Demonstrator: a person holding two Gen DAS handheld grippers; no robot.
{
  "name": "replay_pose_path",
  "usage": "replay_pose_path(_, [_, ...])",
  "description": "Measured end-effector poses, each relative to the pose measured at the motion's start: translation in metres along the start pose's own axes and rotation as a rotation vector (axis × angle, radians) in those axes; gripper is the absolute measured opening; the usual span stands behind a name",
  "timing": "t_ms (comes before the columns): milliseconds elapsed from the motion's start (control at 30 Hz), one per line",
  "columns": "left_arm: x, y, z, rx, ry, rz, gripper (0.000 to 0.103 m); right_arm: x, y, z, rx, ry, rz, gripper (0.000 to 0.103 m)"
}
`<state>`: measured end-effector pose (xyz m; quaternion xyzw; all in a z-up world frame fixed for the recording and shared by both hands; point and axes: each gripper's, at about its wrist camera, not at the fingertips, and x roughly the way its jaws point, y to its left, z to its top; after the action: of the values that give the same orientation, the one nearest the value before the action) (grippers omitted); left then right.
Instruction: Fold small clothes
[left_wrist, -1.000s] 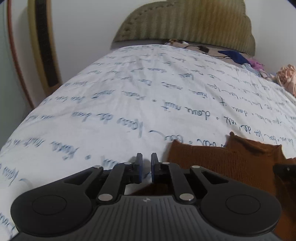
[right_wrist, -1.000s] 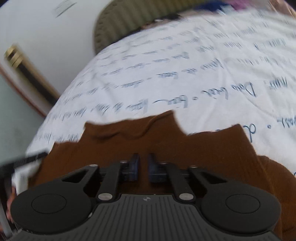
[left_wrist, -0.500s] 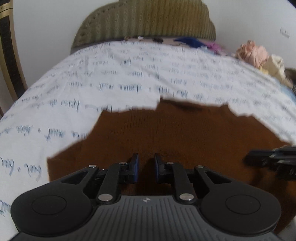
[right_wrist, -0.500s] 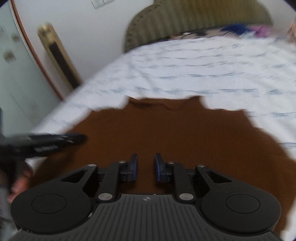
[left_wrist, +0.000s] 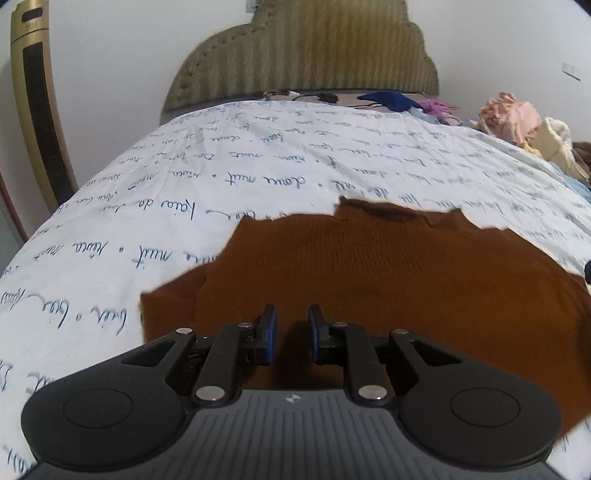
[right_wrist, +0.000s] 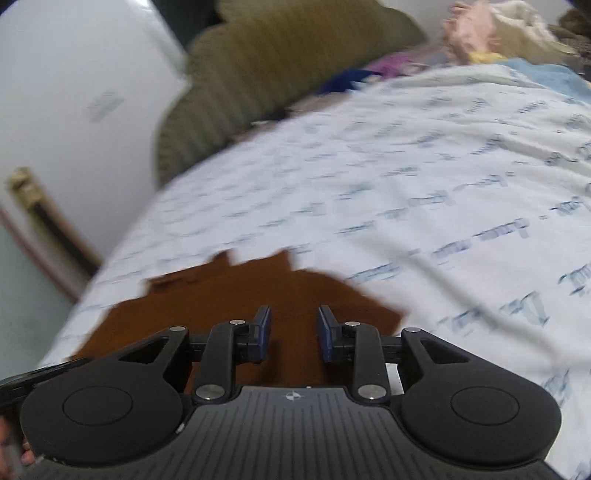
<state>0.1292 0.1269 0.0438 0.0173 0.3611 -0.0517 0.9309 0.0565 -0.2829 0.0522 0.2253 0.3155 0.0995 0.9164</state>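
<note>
A brown knitted top (left_wrist: 369, 266) lies flat on the white bedsheet with blue script (left_wrist: 221, 177), its neckline towards the headboard. My left gripper (left_wrist: 291, 317) hovers over the garment's near edge; its jaws are opening and nothing is between them. In the blurred right wrist view the brown top (right_wrist: 236, 295) lies below and to the left. My right gripper (right_wrist: 294, 319) is above its right part, jaws opening, with no cloth pinched between the pads. The left gripper's dark edge (right_wrist: 40, 373) shows at the far left.
An olive padded headboard (left_wrist: 306, 59) stands at the far end of the bed. A pile of clothes, pink (left_wrist: 509, 114), cream and blue (left_wrist: 388, 99), lies at the far right. A gold tower fan (left_wrist: 37, 103) stands left of the bed.
Both grippers went from shut to partly open. The left one swung right until the brown top filled its view. The right one swept to the right, so the top now sits at its lower left.
</note>
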Motion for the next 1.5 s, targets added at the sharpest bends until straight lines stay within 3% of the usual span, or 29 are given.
replay_pose_path(100, [-0.002, 0.002, -0.019, 0.007, 0.023, 0.027, 0.023, -0.006, 0.028, -0.019, -0.058, 0.061, 0.079, 0.035])
replay_pose_path(200, [-0.004, 0.004, -0.029, 0.021, 0.027, 0.029, 0.023, 0.011, 0.039, -0.042, -0.129, 0.155, -0.034, 0.034])
replay_pose_path(300, [-0.009, 0.004, -0.027, 0.021, 0.052, 0.039, 0.023, 0.011, 0.025, -0.047, -0.079, 0.140, -0.023, 0.029])
replay_pose_path(400, [-0.021, 0.005, -0.019, 0.002, 0.028, 0.066, 0.024, -0.003, 0.031, -0.040, -0.047, 0.133, -0.026, 0.038])
replay_pose_path(500, [-0.033, -0.001, -0.013, 0.011, -0.041, 0.058, 0.024, -0.015, 0.055, -0.038, -0.097, 0.092, 0.050, 0.041])
replay_pose_path(567, [-0.030, -0.012, -0.016, 0.039, -0.024, 0.019, 0.026, -0.013, 0.070, -0.040, -0.122, 0.109, 0.110, 0.044])
replay_pose_path(633, [-0.022, -0.024, -0.028, 0.094, 0.001, 0.036, 0.025, -0.004, 0.089, -0.051, -0.175, 0.160, 0.129, 0.046])
replay_pose_path(733, [-0.016, -0.032, -0.050, 0.159, -0.040, 0.085, 0.026, 0.021, 0.099, -0.077, -0.249, 0.265, 0.036, 0.047])
replay_pose_path(800, [-0.018, -0.034, -0.055, 0.188, -0.063, 0.098, 0.026, 0.023, 0.095, -0.087, -0.288, 0.214, 0.054, 0.047])
replay_pose_path(967, [-0.035, -0.025, -0.051, 0.126, -0.074, 0.077, 0.027, 0.009, 0.103, -0.077, -0.234, 0.223, 0.065, 0.052])
replay_pose_path(1100, [-0.049, -0.024, -0.067, 0.171, -0.112, 0.187, 0.035, 0.001, 0.131, -0.083, -0.288, 0.200, 0.162, 0.052])
replay_pose_path(1233, [-0.057, -0.023, -0.085, 0.212, -0.108, 0.192, 0.037, 0.024, 0.174, -0.103, -0.383, 0.233, 0.193, 0.052])
replay_pose_path(1300, [-0.058, -0.024, -0.091, 0.224, -0.107, 0.196, 0.040, 0.047, 0.188, -0.121, -0.451, 0.307, 0.142, 0.054])
replay_pose_path(1367, [-0.060, -0.019, -0.092, 0.208, -0.110, 0.181, 0.041, 0.046, 0.201, -0.129, -0.558, 0.278, 0.115, 0.056])
replay_pose_path(1500, [-0.068, -0.001, -0.085, 0.104, -0.106, 0.105, 0.042, 0.039, 0.204, -0.118, -0.521, 0.289, 0.128, 0.056])
